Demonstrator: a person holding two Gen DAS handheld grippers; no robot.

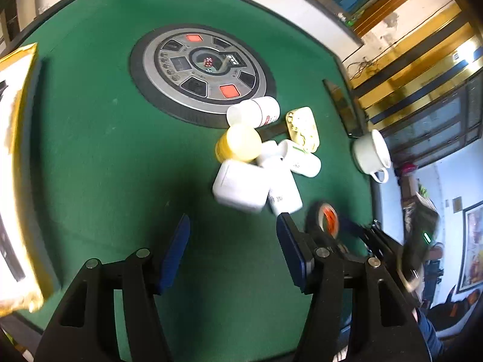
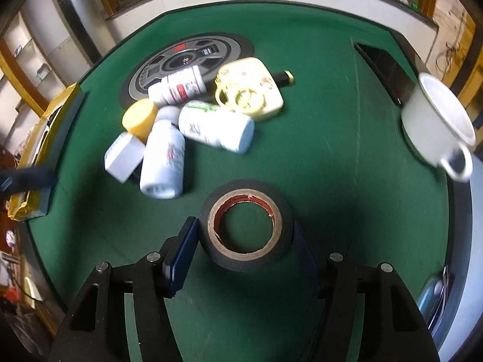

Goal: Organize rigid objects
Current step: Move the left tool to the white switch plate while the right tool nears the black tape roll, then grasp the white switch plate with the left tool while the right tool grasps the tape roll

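Nearby, bottles [image 2: 163,160] crowd the tape roll [image 2: 246,229] — right gripper [image 2: 246,242] straddles it, grip unclear; left gripper [image 1: 232,241] gapes empty.

**Camera placement, two wrist views**

Left wrist view: looks steeply down along its fingers [image 1: 187,235] at the green table [image 1: 105,166], from above its near edge. Bottle cluster [image 1: 256,163] at 1 o'clock, near; dial [image 1: 202,75] at 12, farther.

Right wrist view: steeply down, close over the tape [image 2: 246,229], which fills the centre. Cluster [image 2: 181,123] at 11 o'clock; mug [image 2: 437,126] at 2.

Shared: table, dial [image 2: 187,60], cluster, tape [image 1: 324,218], mug [image 1: 372,155].
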